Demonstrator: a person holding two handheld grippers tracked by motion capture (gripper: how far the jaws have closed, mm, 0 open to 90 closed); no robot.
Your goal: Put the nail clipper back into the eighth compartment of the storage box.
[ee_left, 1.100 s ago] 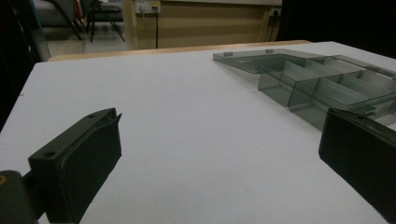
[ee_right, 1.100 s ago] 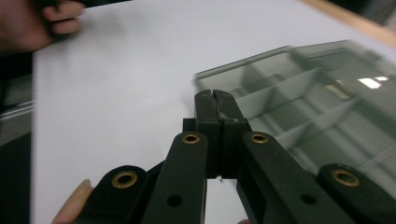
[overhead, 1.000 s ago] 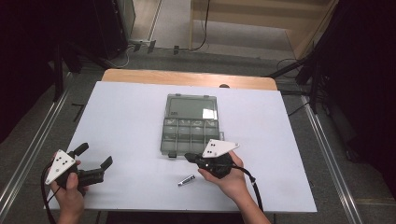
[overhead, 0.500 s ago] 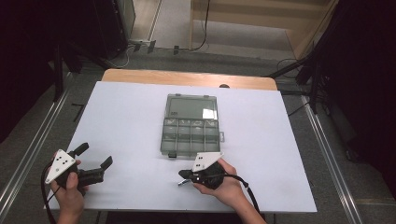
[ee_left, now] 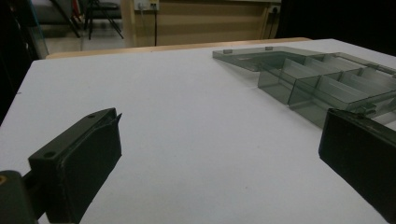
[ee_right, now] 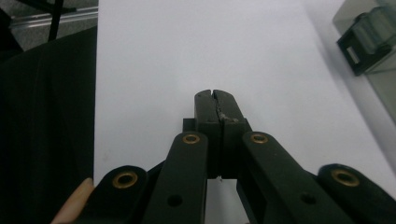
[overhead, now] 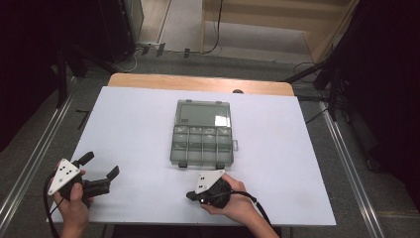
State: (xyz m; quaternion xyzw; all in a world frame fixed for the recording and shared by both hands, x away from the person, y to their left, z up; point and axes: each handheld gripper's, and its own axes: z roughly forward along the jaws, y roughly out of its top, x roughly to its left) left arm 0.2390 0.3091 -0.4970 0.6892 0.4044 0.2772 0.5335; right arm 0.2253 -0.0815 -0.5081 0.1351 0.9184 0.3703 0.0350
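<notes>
The tabletop occupies the centre of the high view: a white sheet covers it, and a strip of bare wood shows along its far edge. Grey floor runs across the upper middle of the frame, with a light wooden panel at the upper right. Black cables trail over the floor near the top centre. Metal rails flank the tabletop at the lower left and lower right. Dark curtains close off the right edge; the upper left is equally dark. Lighting is even and soft on the white surface.
</notes>
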